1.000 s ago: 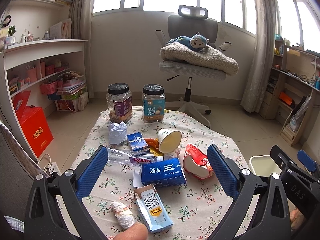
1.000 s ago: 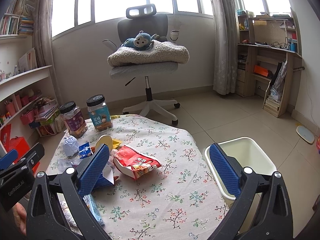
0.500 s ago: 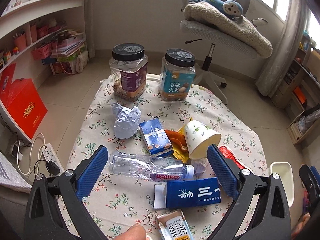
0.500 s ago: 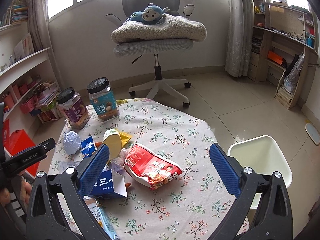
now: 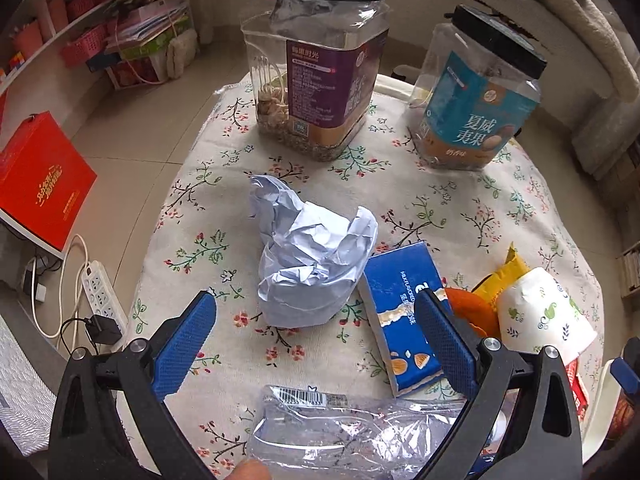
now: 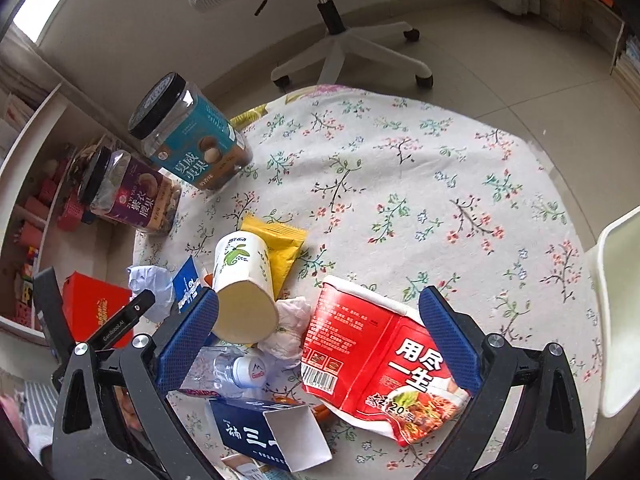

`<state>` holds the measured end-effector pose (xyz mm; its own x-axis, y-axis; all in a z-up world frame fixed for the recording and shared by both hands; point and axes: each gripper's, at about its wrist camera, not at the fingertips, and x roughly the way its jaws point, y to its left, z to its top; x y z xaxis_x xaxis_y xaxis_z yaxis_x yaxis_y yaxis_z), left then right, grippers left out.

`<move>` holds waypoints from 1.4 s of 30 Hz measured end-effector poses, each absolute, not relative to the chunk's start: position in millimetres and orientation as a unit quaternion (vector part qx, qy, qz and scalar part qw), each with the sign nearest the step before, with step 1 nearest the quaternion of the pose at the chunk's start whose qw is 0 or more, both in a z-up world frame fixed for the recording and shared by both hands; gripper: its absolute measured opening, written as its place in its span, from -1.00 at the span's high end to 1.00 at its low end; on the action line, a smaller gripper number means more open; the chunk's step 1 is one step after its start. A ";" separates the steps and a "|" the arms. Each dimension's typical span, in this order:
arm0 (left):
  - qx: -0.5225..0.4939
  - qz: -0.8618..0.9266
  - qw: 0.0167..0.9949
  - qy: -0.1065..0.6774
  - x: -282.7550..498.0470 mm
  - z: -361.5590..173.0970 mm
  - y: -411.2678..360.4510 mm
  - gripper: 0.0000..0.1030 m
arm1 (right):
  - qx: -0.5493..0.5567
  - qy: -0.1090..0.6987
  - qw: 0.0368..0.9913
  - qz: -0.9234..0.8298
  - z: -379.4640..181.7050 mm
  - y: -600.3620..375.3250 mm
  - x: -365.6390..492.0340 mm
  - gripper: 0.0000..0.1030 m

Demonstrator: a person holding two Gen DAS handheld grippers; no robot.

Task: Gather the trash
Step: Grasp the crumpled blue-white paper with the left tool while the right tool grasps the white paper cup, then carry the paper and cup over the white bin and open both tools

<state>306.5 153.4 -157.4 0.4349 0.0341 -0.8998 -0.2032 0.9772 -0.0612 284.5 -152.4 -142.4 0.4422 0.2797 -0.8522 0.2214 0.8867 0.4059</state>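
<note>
My left gripper (image 5: 316,334) is open just above a crumpled pale-blue paper ball (image 5: 312,264), which lies between its fingers on the floral table. A small blue carton (image 5: 400,312) lies beside its right finger and a crushed clear bottle (image 5: 352,436) below it. My right gripper (image 6: 318,338) is open over a red noodle packet (image 6: 376,364), with a tipped paper cup (image 6: 242,284), a yellow wrapper (image 6: 282,248) and a crumpled tissue (image 6: 288,332) by its left finger. The paper ball also shows in the right wrist view (image 6: 150,284).
Two lidded snack jars, purple (image 5: 320,68) and teal (image 5: 476,100), stand at the table's far edge. A dark blue box (image 6: 264,436) lies near the front. A white bin (image 6: 616,320) stands right of the table. A red box (image 5: 40,180) and power strip (image 5: 100,296) are on the floor left.
Both grippers have moved forward and down toward the table. The left one now frames the paper ball, the right one the red packet. Both stay open.
</note>
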 end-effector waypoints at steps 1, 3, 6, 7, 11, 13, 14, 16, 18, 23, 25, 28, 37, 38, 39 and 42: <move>-0.083 0.070 0.844 0.526 308.8 -160.0 155.0 -0.81 | 0.243 0.532 0.811 0.022 -146.4 -151.0 289.1 -0.87; -0.085 0.055 0.842 0.530 312.7 -163.6 153.5 -0.41 | 0.241 0.537 0.808 0.030 -151.1 -142.6 295.6 -0.87; -0.066 0.048 0.841 0.536 314.1 -164.9 148.4 0.13 | 0.230 0.537 0.810 0.050 -151.1 -128.7 300.1 -0.87; -0.065 0.046 0.841 0.535 313.3 -164.2 147.7 0.14 | 0.229 0.536 0.811 0.056 -151.2 -124.3 301.7 -0.87; -0.075 0.042 0.854 0.514 304.7 -146.4 150.4 0.28 | 0.216 0.535 0.814 0.071 -155.2 -111.6 307.8 -0.87; -0.074 0.040 0.866 0.493 298.2 -129.0 150.2 0.28 | 0.207 0.534 0.816 0.081 -156.4 -103.9 309.1 -0.86; -0.073 0.037 0.872 0.482 294.2 -120.2 149.6 0.28 | 0.202 0.532 0.817 0.087 -156.2 -101.9 308.4 -0.84; -0.067 0.036 0.883 0.462 285.1 -103.6 147.5 0.28 | 0.188 0.530 0.821 0.096 -154.8 -93.6 308.9 -0.63; -0.060 0.039 0.892 0.447 276.8 -90.8 145.9 0.27 | 0.179 0.536 0.818 0.108 -155.9 -86.7 309.5 -0.27; -0.059 0.041 0.906 0.417 260.6 -70.9 141.0 0.28 | 0.165 0.526 0.827 0.112 -150.8 -82.8 300.8 0.39; -0.059 0.041 0.911 0.406 255.7 -64.6 139.1 0.28 | 0.164 0.510 0.837 0.115 -139.3 -82.7 295.7 0.40; -0.063 0.039 0.916 0.394 248.3 -57.2 136.1 0.28 | 0.161 0.480 0.854 0.119 -118.5 -82.8 287.8 0.40; -0.060 0.026 0.927 0.370 232.4 -42.9 117.0 0.28 | 0.132 0.408 0.897 0.111 -73.8 -91.8 259.3 0.40; -0.059 0.023 0.927 0.369 230.4 -41.8 114.2 0.27 | 0.128 0.401 0.901 0.108 -70.1 -94.4 255.6 0.40; -0.058 0.020 0.928 0.367 228.6 -40.6 110.8 0.27 | 0.123 0.394 0.905 0.105 -66.8 -96.5 251.8 0.40; -0.055 0.011 0.930 0.362 222.5 -37.2 99.6 0.27 | 0.111 0.379 0.914 0.094 -59.8 -103.6 241.8 0.39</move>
